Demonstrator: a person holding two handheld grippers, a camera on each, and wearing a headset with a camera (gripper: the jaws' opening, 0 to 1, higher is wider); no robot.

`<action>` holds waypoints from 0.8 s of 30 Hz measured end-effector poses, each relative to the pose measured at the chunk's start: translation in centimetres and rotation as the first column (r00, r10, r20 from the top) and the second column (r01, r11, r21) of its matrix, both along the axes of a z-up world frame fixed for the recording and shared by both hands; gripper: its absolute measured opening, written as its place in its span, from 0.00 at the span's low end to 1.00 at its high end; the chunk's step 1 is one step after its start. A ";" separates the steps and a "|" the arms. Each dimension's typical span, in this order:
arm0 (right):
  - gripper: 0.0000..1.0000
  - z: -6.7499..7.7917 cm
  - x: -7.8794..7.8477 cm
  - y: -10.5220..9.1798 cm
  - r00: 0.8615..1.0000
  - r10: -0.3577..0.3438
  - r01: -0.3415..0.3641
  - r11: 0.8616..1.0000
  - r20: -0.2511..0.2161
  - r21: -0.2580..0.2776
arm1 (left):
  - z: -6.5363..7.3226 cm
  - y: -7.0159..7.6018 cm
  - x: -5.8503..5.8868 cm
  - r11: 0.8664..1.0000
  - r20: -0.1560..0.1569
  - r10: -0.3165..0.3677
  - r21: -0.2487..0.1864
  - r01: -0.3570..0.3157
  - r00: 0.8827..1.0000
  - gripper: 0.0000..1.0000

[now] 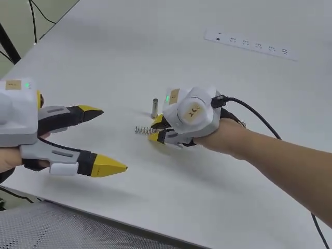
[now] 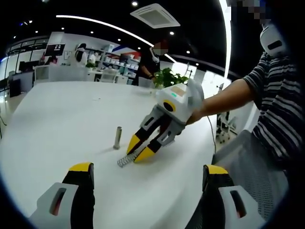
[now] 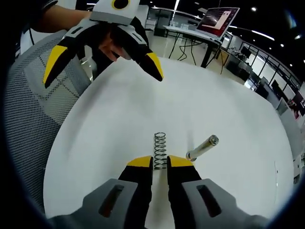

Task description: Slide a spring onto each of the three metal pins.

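On the table (image 1: 218, 72), the right gripper (image 1: 154, 130) has its jaws pinched on one end of the spring (image 1: 142, 130), which lies flat just beside the upright pin (image 1: 154, 108). Meanwhile the left gripper (image 1: 112, 139) hangs wide open, off to the side. I'd tip the spring up, line its free end over the pin, and go slow.
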State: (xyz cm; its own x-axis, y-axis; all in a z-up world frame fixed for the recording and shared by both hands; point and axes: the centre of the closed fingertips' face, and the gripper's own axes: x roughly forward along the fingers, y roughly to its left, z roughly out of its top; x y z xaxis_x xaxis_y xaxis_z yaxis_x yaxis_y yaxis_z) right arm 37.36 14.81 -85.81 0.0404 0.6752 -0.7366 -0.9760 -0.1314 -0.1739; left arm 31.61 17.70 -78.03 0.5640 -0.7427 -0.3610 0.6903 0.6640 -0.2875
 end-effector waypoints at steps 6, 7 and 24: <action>0.08 0.1 -0.3 0.0 1.000 -0.001 0.001 1.000 0.007 0.003 | 0.1 -0.4 0.0 1.000 0.001 -0.009 0.002 0.009 1.000 0.91; 0.08 0.4 -0.4 0.0 1.000 0.003 -0.003 1.000 0.015 0.012 | 0.1 -0.6 0.0 1.000 0.003 -0.013 0.002 0.013 1.000 0.91; 0.08 4.8 -2.2 -3.4 0.999 -0.036 0.038 0.993 -0.017 0.107 | 0.7 -3.0 0.5 0.997 0.015 -0.077 0.008 0.077 0.997 0.89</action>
